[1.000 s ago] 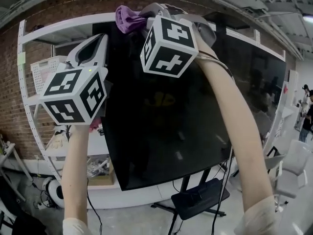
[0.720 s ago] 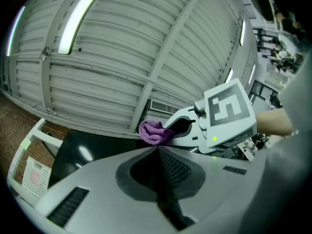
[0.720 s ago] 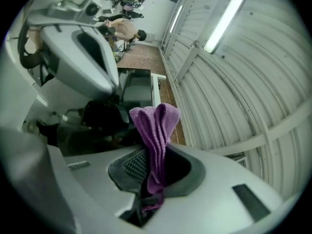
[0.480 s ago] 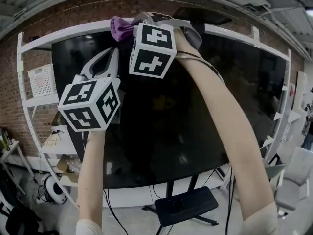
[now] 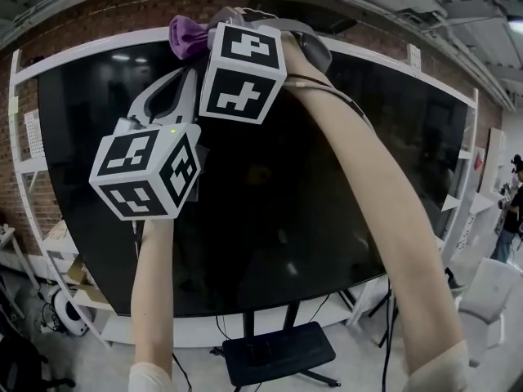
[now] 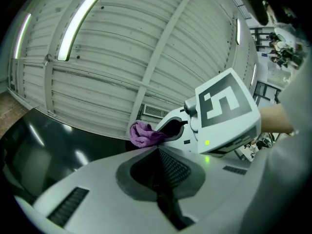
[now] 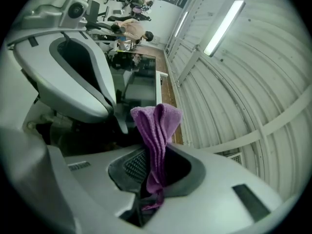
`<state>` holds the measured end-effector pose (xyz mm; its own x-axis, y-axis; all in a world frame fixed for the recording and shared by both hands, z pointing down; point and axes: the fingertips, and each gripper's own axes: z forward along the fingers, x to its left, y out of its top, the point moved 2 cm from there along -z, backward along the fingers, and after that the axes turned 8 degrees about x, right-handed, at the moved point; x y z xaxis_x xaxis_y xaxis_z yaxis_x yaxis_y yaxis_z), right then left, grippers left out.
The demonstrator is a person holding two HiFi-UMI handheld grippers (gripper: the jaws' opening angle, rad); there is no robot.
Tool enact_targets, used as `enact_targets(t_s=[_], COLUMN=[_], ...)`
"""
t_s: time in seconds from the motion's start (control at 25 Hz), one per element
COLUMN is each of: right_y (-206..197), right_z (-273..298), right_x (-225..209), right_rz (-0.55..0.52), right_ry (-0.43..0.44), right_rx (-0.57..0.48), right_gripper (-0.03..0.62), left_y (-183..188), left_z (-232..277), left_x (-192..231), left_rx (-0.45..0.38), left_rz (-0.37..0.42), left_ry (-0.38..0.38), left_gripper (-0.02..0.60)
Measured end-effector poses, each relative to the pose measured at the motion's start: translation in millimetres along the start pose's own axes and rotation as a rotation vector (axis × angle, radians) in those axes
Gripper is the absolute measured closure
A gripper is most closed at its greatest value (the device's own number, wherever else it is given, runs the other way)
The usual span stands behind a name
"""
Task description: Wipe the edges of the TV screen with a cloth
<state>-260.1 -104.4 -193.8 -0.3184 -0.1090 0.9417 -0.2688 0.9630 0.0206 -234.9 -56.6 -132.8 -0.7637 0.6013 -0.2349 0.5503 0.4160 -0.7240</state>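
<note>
Right gripper (image 7: 152, 179) clamps the purple cloth (image 7: 155, 126) at the TV screen's (image 5: 286, 219) top edge. Left gripper (image 6: 157, 155), closed and empty, sits just below. Top-edge wiping looks underway; next, slide along it.

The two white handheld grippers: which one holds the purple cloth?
The right gripper, whose jaws are shut on the purple cloth. The left gripper has its jaws together, with nothing between them.
</note>
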Motion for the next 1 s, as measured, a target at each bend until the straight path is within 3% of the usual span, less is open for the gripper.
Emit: enact_targets(t_s=[0.36,0.68,1.0], right_y=[-46.4,-99.5,-195.2], right_z=[-8.6,-12.7,-37.2], right_x=[-4.0,-7.2,-8.0], right_rz=[-0.014,-0.015,-0.040], right_ry=[-0.015,-0.033,-0.006], right_rx=[0.014,0.026,0.019], right_gripper=[0.531,0.531,0.531], left_y=[-0.5,-14.1,-49.9], left_z=[14.0,44.5,70.2], left_x=[-35.1,-67.8,-145.4], left_rx=[-0.004,0.043,0.062], left_rz=[0.011,0.040,0.025], left_ry=[-0.009,-0.008,0.013], left_gripper=[0.566,0.566,0.566])
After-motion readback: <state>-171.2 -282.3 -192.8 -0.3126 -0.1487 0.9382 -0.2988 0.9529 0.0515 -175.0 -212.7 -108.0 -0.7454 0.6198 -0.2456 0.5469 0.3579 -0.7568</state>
